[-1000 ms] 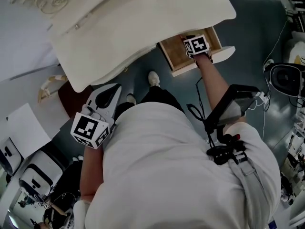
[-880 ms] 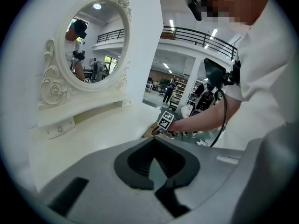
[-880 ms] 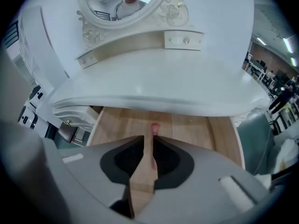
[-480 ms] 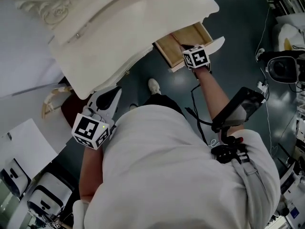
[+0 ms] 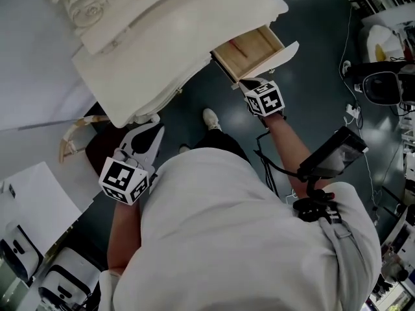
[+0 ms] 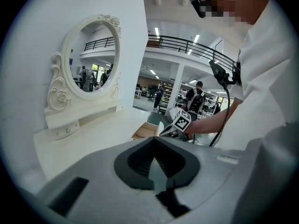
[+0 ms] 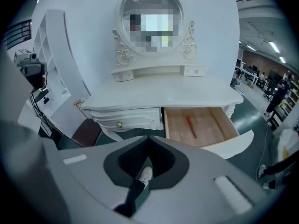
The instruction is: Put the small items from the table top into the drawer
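The white dressing table point(image 5: 162, 37) has its right drawer point(image 5: 254, 49) pulled open. A slim red item point(image 7: 191, 126) lies on the drawer's wooden bottom, also seen as a red item point(image 5: 244, 44) from above. My right gripper point(image 5: 251, 84) hangs just in front of the drawer front, jaws shut with nothing between them; in its own view the right gripper point(image 7: 148, 139) points at the table. My left gripper point(image 5: 153, 125) is shut and empty, held low beside the table's left front. The table top point(image 7: 163, 94) looks bare.
An oval mirror point(image 7: 152, 17) stands at the back of the table. The left drawer with its brass knob point(image 7: 119, 124) is closed. A dark brown stool point(image 5: 97, 151) sits left of my left gripper. My shoe point(image 5: 209, 107) is on the dark floor under the table edge. Cables and equipment point(image 5: 382, 89) crowd the right.
My right gripper has pulled back out of the open drawer toward me and now hangs in front of it. The left gripper has barely moved.
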